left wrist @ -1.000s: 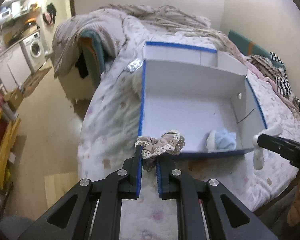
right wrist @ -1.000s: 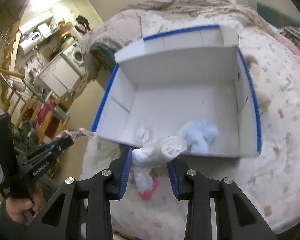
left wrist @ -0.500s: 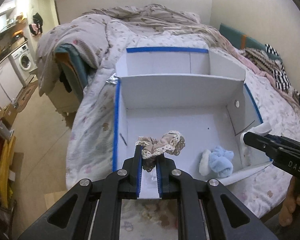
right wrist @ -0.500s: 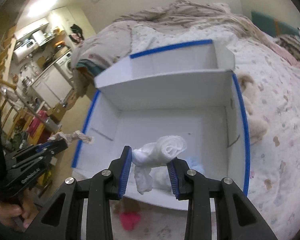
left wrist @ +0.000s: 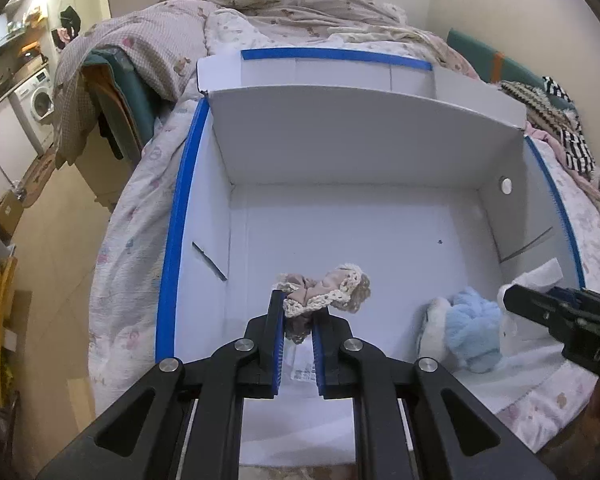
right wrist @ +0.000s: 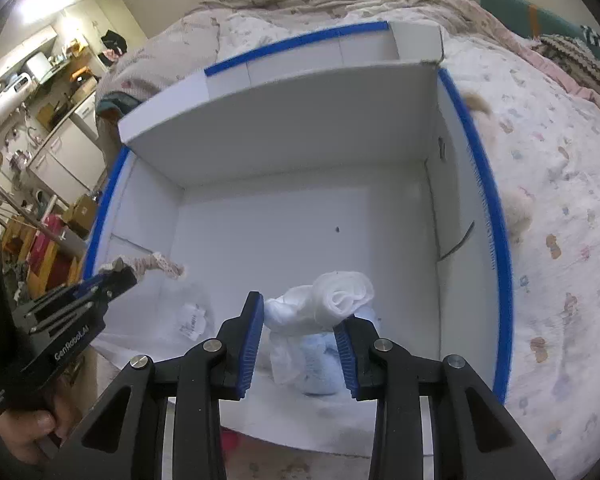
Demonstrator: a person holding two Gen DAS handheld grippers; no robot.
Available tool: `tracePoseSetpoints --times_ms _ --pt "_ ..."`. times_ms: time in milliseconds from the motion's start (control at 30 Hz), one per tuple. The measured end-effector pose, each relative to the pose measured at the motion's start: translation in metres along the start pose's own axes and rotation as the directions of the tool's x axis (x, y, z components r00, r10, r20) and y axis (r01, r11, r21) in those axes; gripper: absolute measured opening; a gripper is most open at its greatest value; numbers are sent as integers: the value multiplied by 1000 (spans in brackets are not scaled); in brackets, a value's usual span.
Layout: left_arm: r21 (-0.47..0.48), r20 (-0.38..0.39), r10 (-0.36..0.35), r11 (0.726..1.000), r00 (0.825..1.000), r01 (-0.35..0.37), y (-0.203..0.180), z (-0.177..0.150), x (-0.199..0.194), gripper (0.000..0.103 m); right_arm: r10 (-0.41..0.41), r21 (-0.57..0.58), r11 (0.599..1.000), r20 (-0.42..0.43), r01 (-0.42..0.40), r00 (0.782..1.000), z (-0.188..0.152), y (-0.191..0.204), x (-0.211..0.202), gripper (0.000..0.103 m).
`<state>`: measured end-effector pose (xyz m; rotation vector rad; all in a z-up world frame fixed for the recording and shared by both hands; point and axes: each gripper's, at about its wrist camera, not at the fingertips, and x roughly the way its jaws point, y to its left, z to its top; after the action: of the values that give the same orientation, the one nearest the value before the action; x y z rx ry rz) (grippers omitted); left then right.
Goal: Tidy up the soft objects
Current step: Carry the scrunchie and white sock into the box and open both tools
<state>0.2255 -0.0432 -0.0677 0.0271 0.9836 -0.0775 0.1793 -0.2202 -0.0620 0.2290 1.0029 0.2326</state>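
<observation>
We hold a lacy scrunchie (left wrist: 324, 290) over the box (left wrist: 180, 216) on the bed (right wrist: 560, 184), so it can drop in with the blue fluff (left wrist: 470, 330). Our left gripper (left wrist: 297, 322) pinches it, nearly closed. Our right gripper (right wrist: 299, 326), wider apart, squeezes a white cloth (right wrist: 328, 300) above the fluff.

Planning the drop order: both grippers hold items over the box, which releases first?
Left, probably. Left gripper holds the scrunchie over bare box floor; right gripper's white cloth hangs over the blue plush.
</observation>
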Motion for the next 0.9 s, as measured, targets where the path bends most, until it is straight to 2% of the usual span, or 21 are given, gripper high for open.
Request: tracePoseSetpoints --times_ms 133,333,533,600,700,767,833,900 --pt "-27 -33 -13 1000 999 12 0 0 10 12 -12 -12 1000 -27 11 1000 -3 0 12 37" --pt "6 -44 -13 1000 999 13 -8 -2 18 12 -20 -23 1000 -58 18 998 -3 -1 25 37" --pt "-1 -68 -11 1000 998 11 -10 -2 26 13 -30 -36 999 -84 27 996 -3 0 35 37" --pt "3 -73 -13 1000 997 14 -11 -2 27 14 -32 -35 999 -86 29 996 -3 -1 36 40" --pt "12 -84 -40 999 996 41 -16 -2 29 29 -30 -30 999 -87 28 996 -1 -1 37 53" --pt "21 -71 -38 999 997 39 -19 -3 26 52 -28 -26 999 -83 26 996 0 -2 36 59" --pt "31 -47 -21 999 999 23 -20 -3 22 61 -20 -19 1000 -76 19 997 0 -3 33 59" --pt "42 -33 -6 999 999 7 -22 -2 20 62 -19 -14 1000 -67 18 998 1 -3 31 59"
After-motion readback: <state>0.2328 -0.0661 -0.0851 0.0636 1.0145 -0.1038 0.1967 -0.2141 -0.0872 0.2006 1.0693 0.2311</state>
